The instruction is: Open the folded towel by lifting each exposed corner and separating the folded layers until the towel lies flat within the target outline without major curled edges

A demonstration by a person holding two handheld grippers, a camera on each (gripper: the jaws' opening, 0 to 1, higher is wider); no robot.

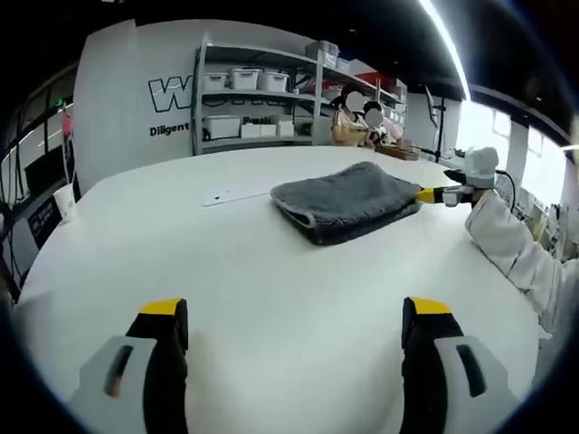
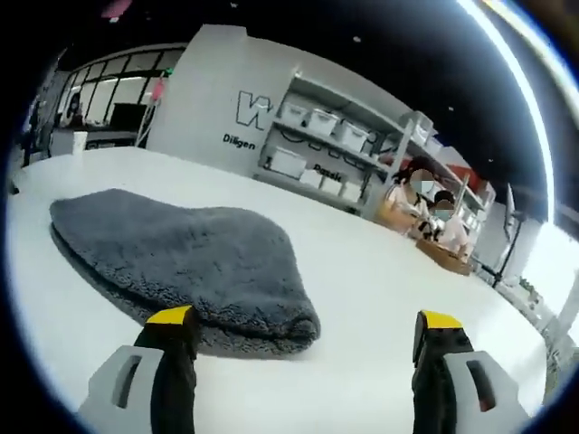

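A folded grey towel (image 1: 346, 200) lies on the white table (image 1: 271, 280), well ahead of my left gripper (image 1: 294, 316), whose jaws stand wide apart with nothing between them. My right gripper (image 1: 432, 194) comes in from the right with its yellow tips at the towel's right edge, held by a person in a white sleeve (image 1: 516, 249). In the right gripper view the towel (image 2: 181, 258) lies just ahead and to the left, its rounded corner near the left jaw. The right gripper (image 2: 306, 330) is open and holds nothing.
Beyond the table stand metal shelves with white bins (image 1: 258, 95) against a white wall with dark lettering. Two people sit at the far right of the table (image 1: 362, 122). A faint outline mark (image 1: 226, 194) shows on the table left of the towel.
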